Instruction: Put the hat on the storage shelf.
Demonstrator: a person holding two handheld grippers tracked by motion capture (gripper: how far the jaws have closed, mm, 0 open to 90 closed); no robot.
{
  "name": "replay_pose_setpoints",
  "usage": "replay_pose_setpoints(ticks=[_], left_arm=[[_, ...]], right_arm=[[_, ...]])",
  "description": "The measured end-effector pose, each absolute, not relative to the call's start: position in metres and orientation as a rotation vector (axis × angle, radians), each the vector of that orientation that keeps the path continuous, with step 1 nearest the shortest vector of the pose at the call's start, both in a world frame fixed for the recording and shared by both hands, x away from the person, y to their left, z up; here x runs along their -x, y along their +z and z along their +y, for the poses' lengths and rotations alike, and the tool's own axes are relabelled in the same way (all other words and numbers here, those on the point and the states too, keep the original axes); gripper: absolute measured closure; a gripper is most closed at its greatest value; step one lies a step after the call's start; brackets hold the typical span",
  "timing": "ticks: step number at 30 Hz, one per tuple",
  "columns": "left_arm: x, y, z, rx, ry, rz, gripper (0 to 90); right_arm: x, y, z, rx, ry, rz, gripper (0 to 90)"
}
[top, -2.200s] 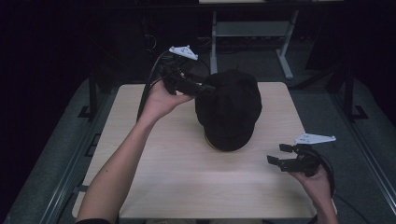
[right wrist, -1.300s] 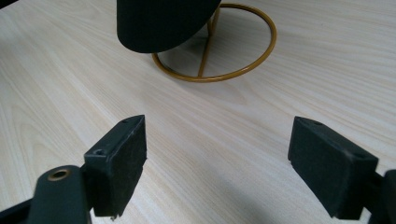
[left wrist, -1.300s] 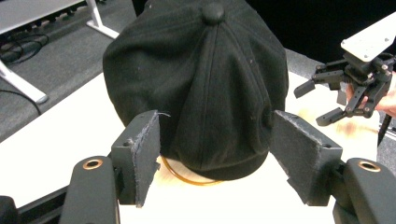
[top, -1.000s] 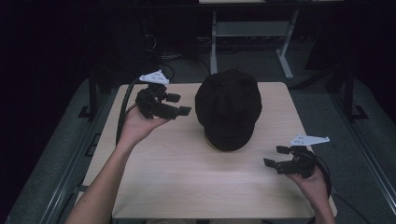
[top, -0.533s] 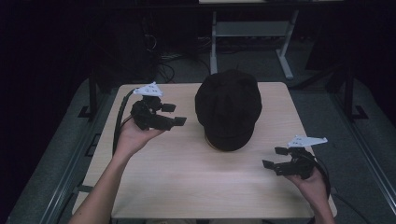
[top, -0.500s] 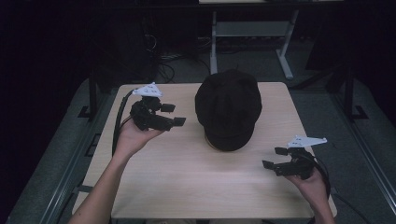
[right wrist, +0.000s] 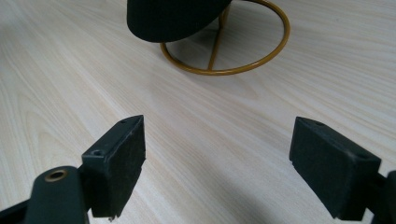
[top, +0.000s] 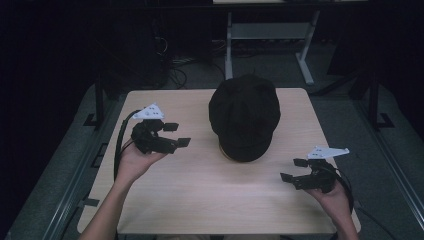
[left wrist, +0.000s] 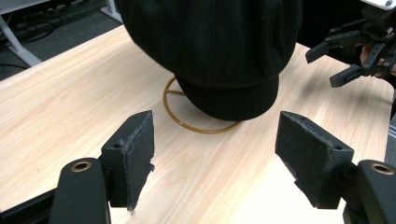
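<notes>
Light wood table [top: 200,200], dark room around it, desk legs and cables on the floor beyond the far edge.

Diff vs earlier frames: left gripper [top: 176,135] has pulled off the cap's far-left side, back toward the person, and now sits over the table's left part, well clear of the cap. Right gripper [top: 295,170] barely shifted, same near-right spot. Cap hasn't moved.

Counts: two grippers, one cap, one stand.

Near: right gripper is held low over the near-right corner, jaws wide, nothing between them; in its own view it's bare wood between the pads [right wrist: 119,161]. Left gripper is a bit farther in, jaws also wide and empty, pads [left wrist: 140,154] aimed at the cap's brim.

Farther: black cap [top: 245,115] at centre-far of the table, sitting on a gold wire stand [left wrist: 201,123] whose ring base rests flat on the wood, brim facing the person.
</notes>
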State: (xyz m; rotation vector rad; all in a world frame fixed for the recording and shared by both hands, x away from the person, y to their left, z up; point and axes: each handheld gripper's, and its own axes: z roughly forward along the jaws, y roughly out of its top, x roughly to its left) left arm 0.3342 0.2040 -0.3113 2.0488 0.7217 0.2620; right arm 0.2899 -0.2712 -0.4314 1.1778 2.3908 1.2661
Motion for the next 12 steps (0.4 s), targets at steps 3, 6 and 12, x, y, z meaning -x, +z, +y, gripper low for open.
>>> replay_pose_setpoints(ticks=[3, 6, 12], left_arm=[[-0.328, -0.318, 0.208, -2.046, 0.282, 0.734, 27.6], [-0.32, -0.326, 0.212, -2.055, 0.306, 0.742, 27.6], [-0.294, -0.353, 0.22, -2.005, 0.319, 0.77, 26.8]], right_arm=[[-0.29, -0.432, -0.271, -1.183, 1.274, 2.391, 18.1], [-0.289, -0.433, -0.272, -1.179, 1.28, 2.392, 18.2], [-0.285, -0.432, -0.273, -1.171, 1.305, 2.379, 19.8]])
